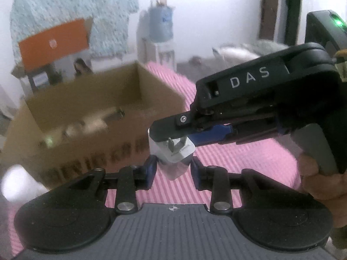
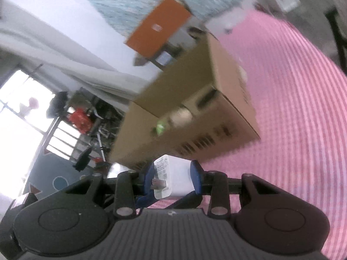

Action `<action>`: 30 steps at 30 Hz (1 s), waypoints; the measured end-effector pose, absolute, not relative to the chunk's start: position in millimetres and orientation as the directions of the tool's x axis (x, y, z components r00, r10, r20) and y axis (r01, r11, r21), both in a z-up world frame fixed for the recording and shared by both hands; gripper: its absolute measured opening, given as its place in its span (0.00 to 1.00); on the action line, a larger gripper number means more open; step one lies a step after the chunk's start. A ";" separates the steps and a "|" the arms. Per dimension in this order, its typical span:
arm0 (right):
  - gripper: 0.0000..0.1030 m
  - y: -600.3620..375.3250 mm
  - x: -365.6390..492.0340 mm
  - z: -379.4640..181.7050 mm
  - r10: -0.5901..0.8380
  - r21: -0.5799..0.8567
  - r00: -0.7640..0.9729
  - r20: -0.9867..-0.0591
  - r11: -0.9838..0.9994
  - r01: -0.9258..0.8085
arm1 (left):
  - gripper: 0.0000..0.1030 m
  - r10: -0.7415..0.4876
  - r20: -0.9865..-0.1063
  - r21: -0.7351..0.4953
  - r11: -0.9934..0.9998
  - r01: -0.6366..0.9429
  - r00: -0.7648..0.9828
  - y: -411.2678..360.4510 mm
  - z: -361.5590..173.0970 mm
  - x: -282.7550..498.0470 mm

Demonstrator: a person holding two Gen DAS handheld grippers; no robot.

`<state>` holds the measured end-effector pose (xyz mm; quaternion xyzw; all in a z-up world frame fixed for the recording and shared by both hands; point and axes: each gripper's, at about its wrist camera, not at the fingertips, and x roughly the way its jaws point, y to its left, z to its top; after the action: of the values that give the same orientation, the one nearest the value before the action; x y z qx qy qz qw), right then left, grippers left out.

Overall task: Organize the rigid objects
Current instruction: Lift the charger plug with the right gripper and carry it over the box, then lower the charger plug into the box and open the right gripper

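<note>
Small white plastic plug charger held up in the air above the pink striped mat, just in front of the near wall of the open brown cardboard box. Metal prongs pointing up and toward the left wrist camera; in the right wrist view, pointing left, toward the left blue pad. Long side running from the left gripper's pads up to the right gripper's pads.

Left gripper nearly closed, blue pads squeezing the lower end of the charger from both sides. Right gripper also nearly closed, reaching in from the right edge of the left wrist view, blue pads pinching the top end. In the right wrist view, charger sitting right between the two pads, label side facing left.

Hand wrapped around the right gripper's grey handle. Inside the box, some blurry things and a small green light. Orange flat box farther back, beyond the cardboard box.
</note>
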<state>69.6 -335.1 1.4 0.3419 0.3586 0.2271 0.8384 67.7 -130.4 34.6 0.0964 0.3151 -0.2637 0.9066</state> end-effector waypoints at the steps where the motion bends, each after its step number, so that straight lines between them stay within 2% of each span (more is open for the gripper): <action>1: 0.38 -333.4 75.1 11.0 0.628 0.727 0.644 -0.437 0.668 -0.158 | 0.32 -0.416 -0.610 0.009 0.848 0.530 0.675 -129.4 42.4 71.8; 6: 0.38 -325.7 109.9 45.9 0.640 0.689 0.643 -0.421 0.687 -0.233 | 0.32 -0.403 -0.585 -0.011 0.872 0.490 0.704 -126.6 67.3 99.6; 9: 0.38 -321.7 138.6 56.1 0.644 0.673 0.625 -0.441 0.698 -0.244 | 0.32 -0.397 -0.598 -0.044 0.883 0.467 0.696 -125.3 71.9 125.1; 14: 0.38 -315.1 192.7 51.0 0.644 0.659 0.561 -0.520 0.720 -0.216 | 0.32 -0.394 -0.657 -0.118 0.896 0.427 0.643 -118.3 60.9 169.2; 17: 0.38 -307.6 218.4 39.1 0.615 0.619 0.522 -0.591 0.761 -0.195 | 0.32 -0.411 -0.701 -0.198 0.898 0.394 0.583 -114.8 46.9 198.0; 22: 0.38 -296.7 247.2 23.0 0.565 0.552 0.473 -0.676 0.814 -0.182 | 0.32 -0.419 -0.745 -0.261 0.899 0.352 0.519 -113.8 31.2 228.1; 30: 0.38 -282.5 265.9 24.9 0.485 0.430 0.448 -0.751 0.874 -0.226 | 0.32 -0.418 -0.773 -0.285 0.901 0.327 0.477 -117.5 23.4 249.3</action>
<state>265.9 -282.5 24.9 0.1348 0.4810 0.2117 0.8400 249.3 -117.5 23.4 -0.0489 0.4629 -0.2171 0.8580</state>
